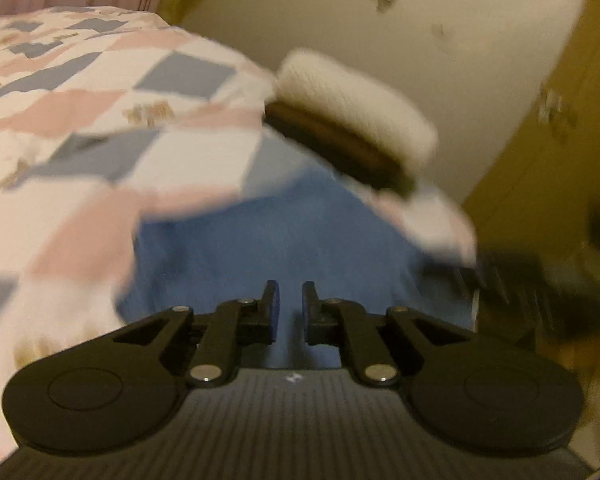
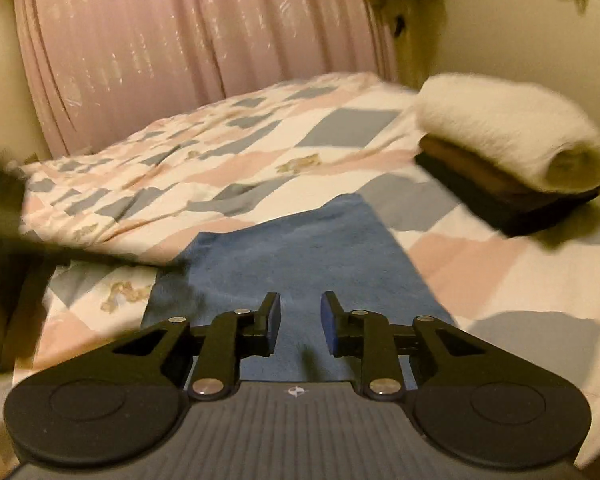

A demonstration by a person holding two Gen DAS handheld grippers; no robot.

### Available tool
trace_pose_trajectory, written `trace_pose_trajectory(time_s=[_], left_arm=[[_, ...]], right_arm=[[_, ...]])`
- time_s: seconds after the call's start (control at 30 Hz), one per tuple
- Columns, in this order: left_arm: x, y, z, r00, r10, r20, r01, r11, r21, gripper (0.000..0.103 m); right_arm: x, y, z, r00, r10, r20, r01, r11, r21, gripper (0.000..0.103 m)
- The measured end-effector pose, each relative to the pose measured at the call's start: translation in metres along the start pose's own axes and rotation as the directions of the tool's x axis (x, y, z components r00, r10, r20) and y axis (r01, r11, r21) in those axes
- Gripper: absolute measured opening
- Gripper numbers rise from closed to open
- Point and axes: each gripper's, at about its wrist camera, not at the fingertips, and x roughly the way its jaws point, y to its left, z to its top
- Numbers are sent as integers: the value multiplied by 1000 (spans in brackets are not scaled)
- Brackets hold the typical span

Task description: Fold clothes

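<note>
- Blue cloth (image 2: pixel 300 252) lies flat on the checkered bedspread (image 2: pixel 220 152), folded to a long strip that runs from the right gripper (image 2: pixel 300 322) up toward 12 o'clock.
- In the left wrist view the same blue cloth (image 1: pixel 276 240) fills the middle, blurred, with the bedspread (image 1: pixel 100 92) from 9 to 11 o'clock.
- Right gripper hovers over the near end of the strip, jaws parted with a clear gap, nothing between them.
- Left gripper (image 1: pixel 291 306) is over the cloth too, jaws parted more narrowly, nothing held.
- Stack of folded clothes (image 2: pixel 508 152), a fluffy white piece on top of brown and dark ones, sits at 2 o'clock, apart from the blue cloth.
- Pink curtain (image 2: pixel 204 32) hangs at 11 to 12 o'clock behind the bed.
</note>
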Motion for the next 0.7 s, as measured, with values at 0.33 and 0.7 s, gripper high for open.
trace_pose_trajectory(time_s=[0.33,0.7], left_arm=[[-6,-56,-70,994,112,10,-113,990,90,8],[-10,-61,-83,991,130,44,-134,987,92,8]], right_arm=[[100,5,38,970,61,-233,-91,988,-123,0],[136,70,45,871,224,-437,-343,914,-215,21]])
